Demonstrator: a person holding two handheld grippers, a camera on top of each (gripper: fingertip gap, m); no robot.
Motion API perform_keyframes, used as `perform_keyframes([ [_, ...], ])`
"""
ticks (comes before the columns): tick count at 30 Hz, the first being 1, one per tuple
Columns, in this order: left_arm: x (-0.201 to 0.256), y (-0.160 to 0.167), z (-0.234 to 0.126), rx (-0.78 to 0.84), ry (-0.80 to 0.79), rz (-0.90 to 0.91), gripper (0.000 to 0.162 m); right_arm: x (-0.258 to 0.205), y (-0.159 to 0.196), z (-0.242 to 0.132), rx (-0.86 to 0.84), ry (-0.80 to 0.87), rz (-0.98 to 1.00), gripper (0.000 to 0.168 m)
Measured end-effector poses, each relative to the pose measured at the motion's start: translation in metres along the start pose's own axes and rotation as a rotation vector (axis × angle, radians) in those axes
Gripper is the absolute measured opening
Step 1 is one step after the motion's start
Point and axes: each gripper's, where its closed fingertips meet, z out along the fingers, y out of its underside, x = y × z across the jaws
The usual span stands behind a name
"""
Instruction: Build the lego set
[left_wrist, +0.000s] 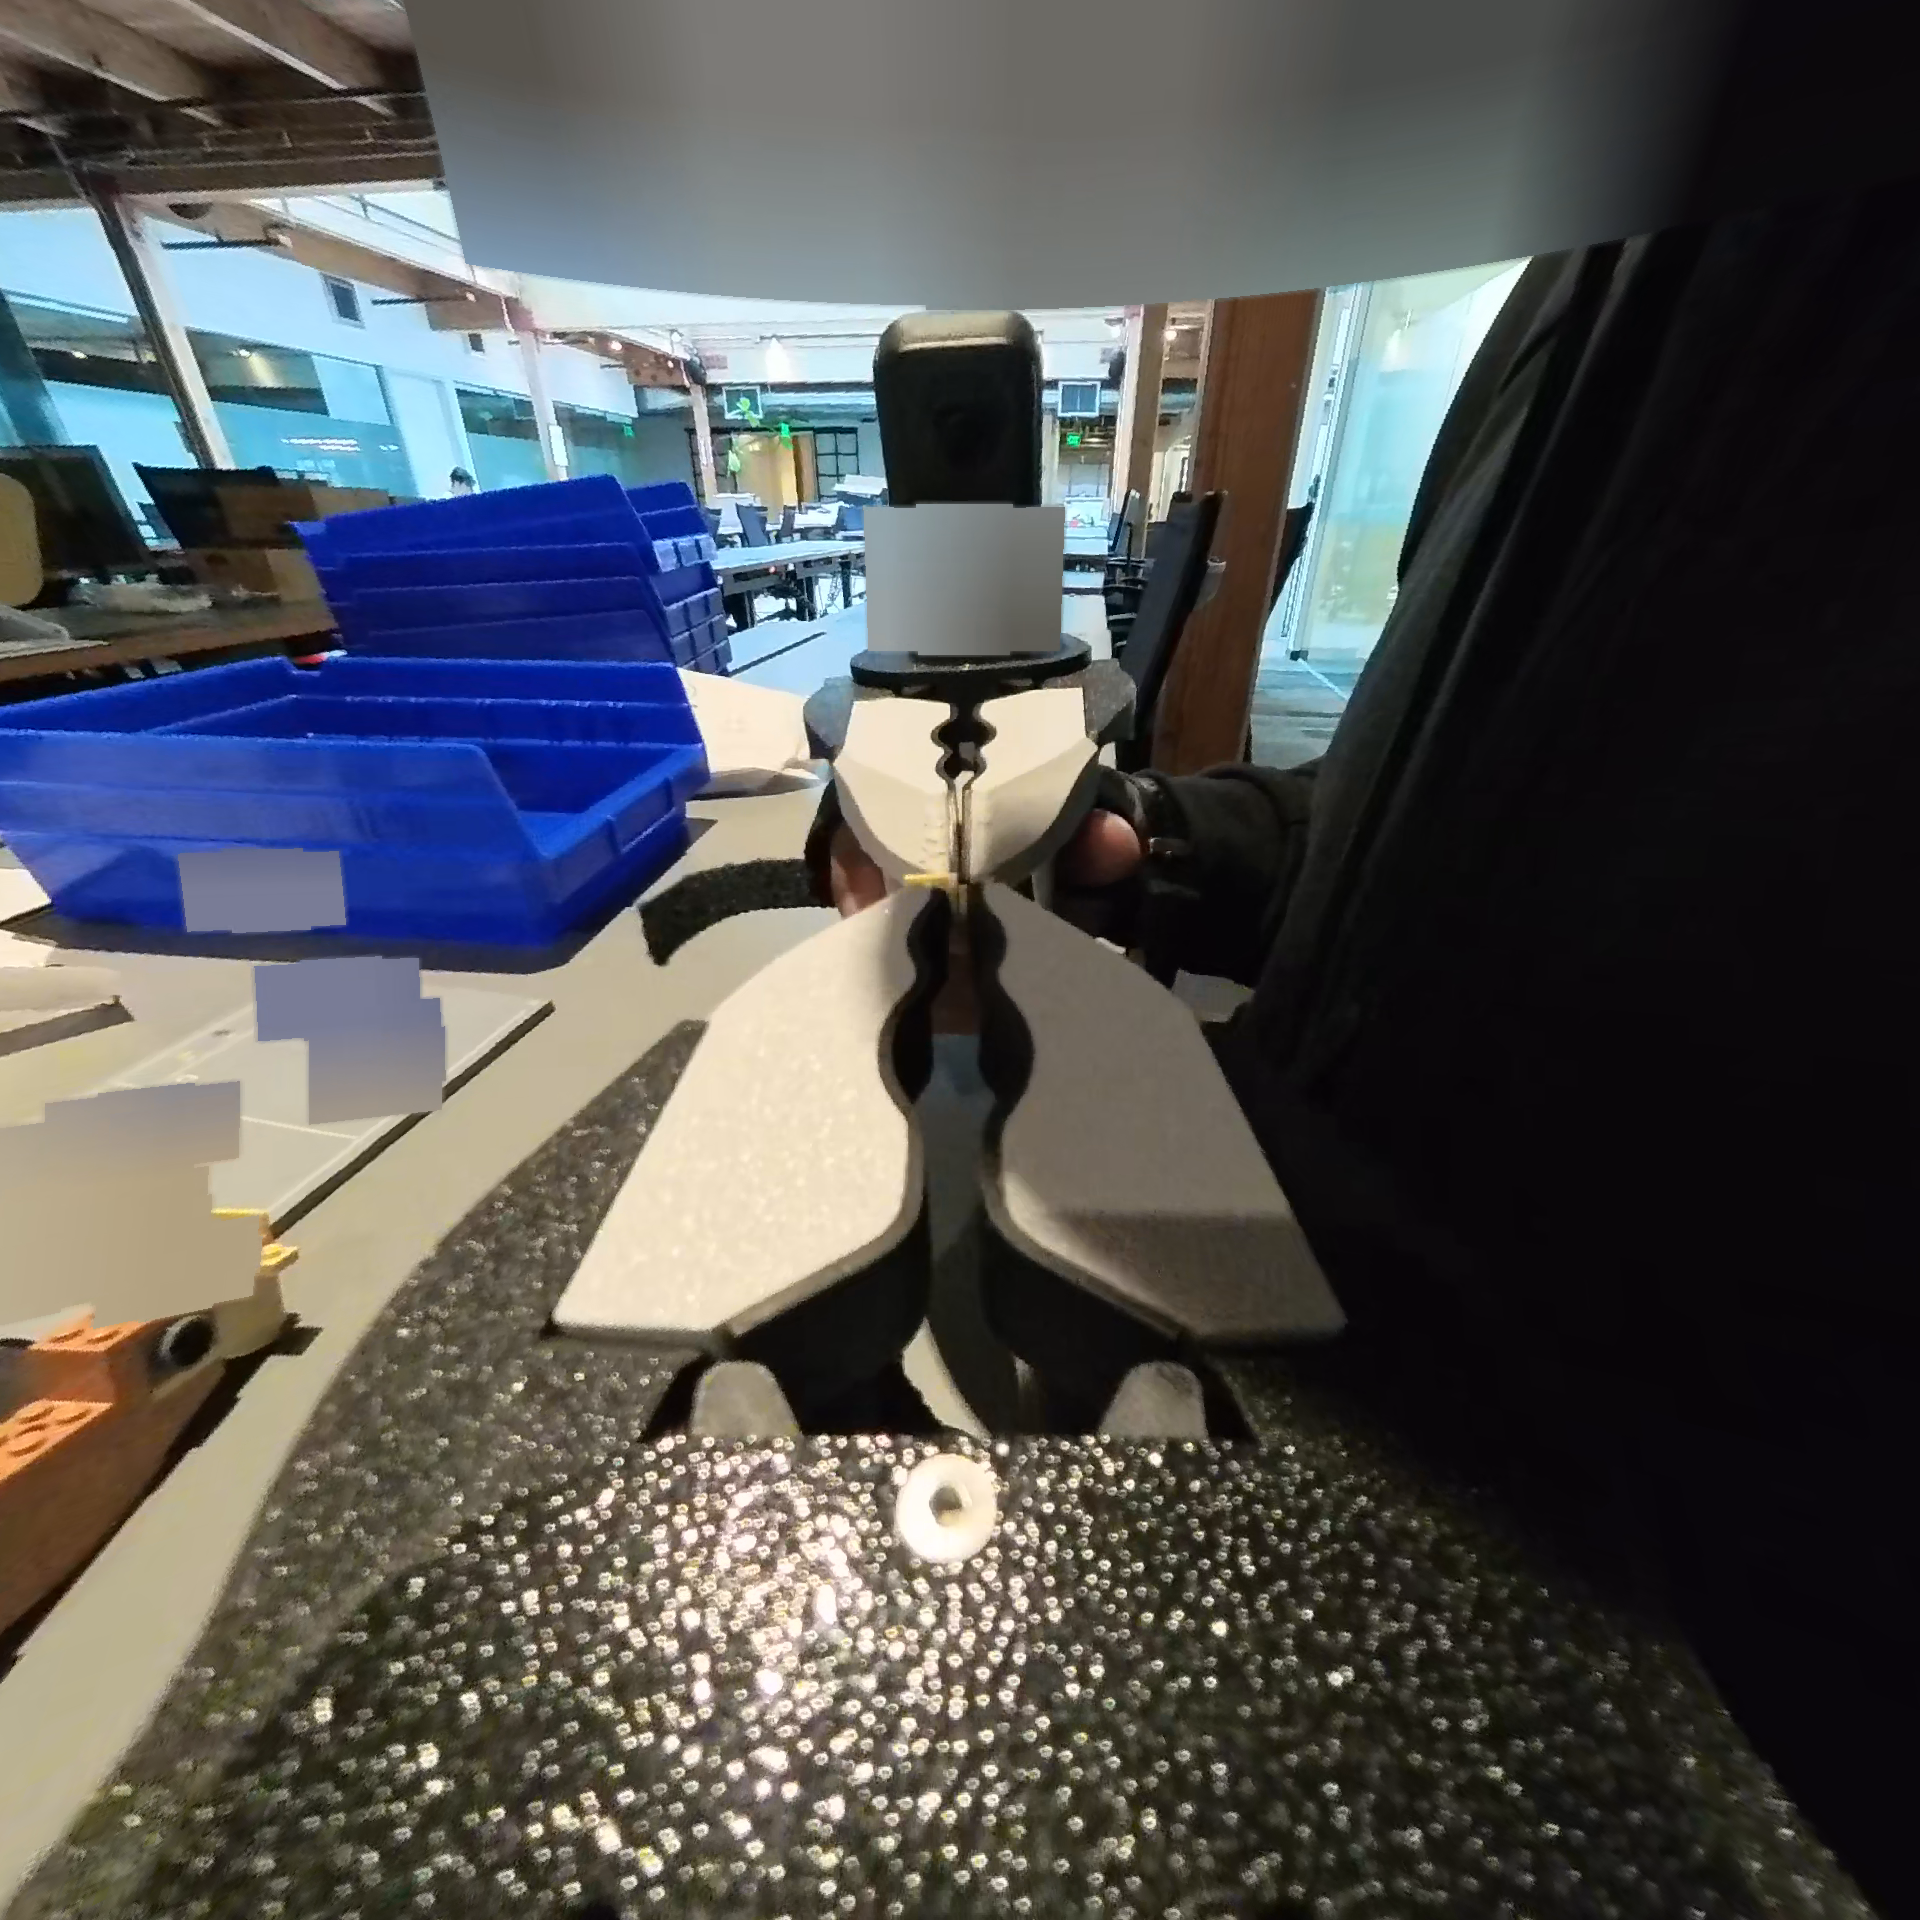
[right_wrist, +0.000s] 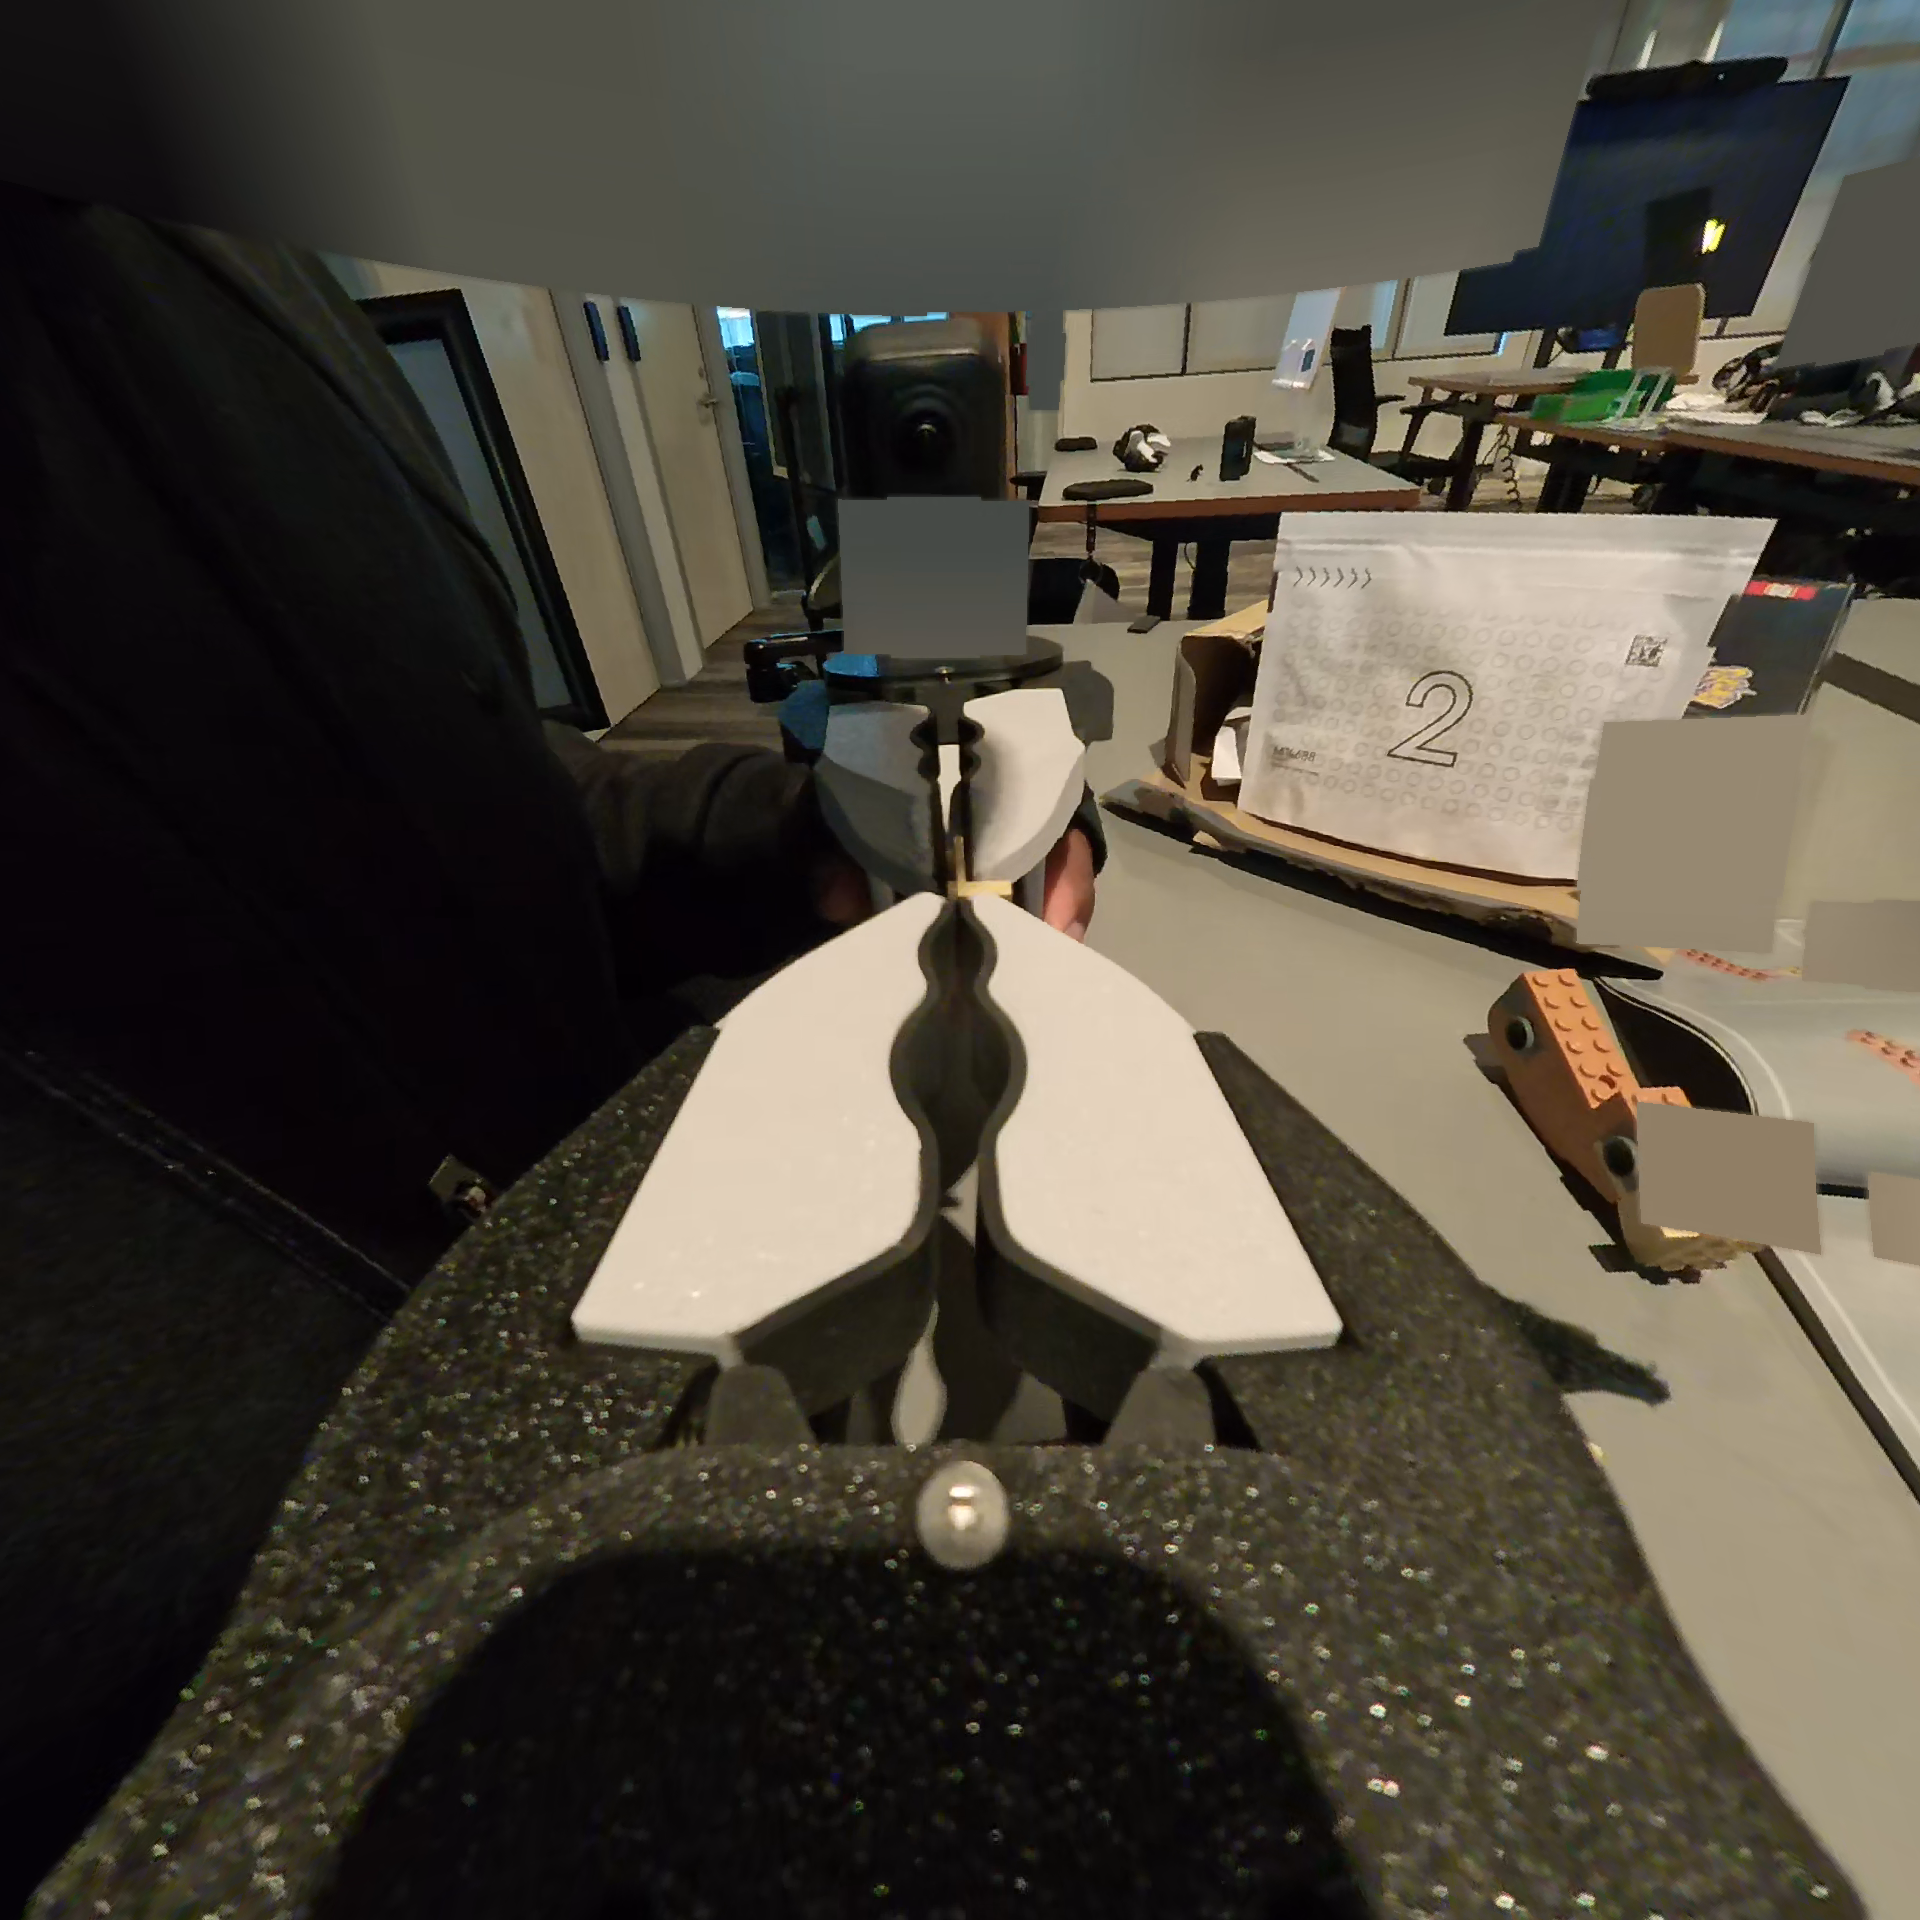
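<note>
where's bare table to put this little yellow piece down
Bare grey table lies between the white bag and the brown build, right of the right tool. Also a strip between the blue bins and the left tool. Crowded past the build, among loose parts.

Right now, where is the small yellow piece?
The small yellow piece is in the air between the two facing tongs, at their meeting tips; the right wrist view shows it at centre too, well clear of the brown brick build on the table.
</note>
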Motion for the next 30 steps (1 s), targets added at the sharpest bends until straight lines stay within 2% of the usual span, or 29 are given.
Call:
perform_keyframes([
  [7,0.001,-0.001,-0.001,0.011,0.011,-0.033,0.003,-0.001,-0.001,0.002,-0.001,-0.007,0.013,0.0],
  [10,-0.001,0.008,-0.005,-0.054,-0.02,-0.014,0.003,0.004,0.007,0.004,-0.05,0.026,0.024,0.004],
  [13,-0.008,0.02,-0.017,-0.158,-0.08,0.007,0.003,0.017,0.029,0.001,-0.18,0.129,0.044,0.005],
  [16,-0.015,0.026,-0.031,-0.224,-0.142,0.006,0.003,0.027,0.069,-0.003,-0.413,0.234,0.076,0.007],
  [20,-0.022,0.039,-0.036,-0.279,-0.192,-0.005,0.003,0.023,0.115,0.004,-0.66,0.272,0.119,0.01],
  [23,-0.024,0.048,-0.034,-0.301,-0.211,-0.024,0.003,0.024,0.128,0.008,-0.751,0.327,0.098,0.01],
  [30,-0.02,0.054,-0.037,-0.349,-0.204,0.001,0.003,0.039,0.128,0.01,-0.791,0.369,0.016,0.007],
])
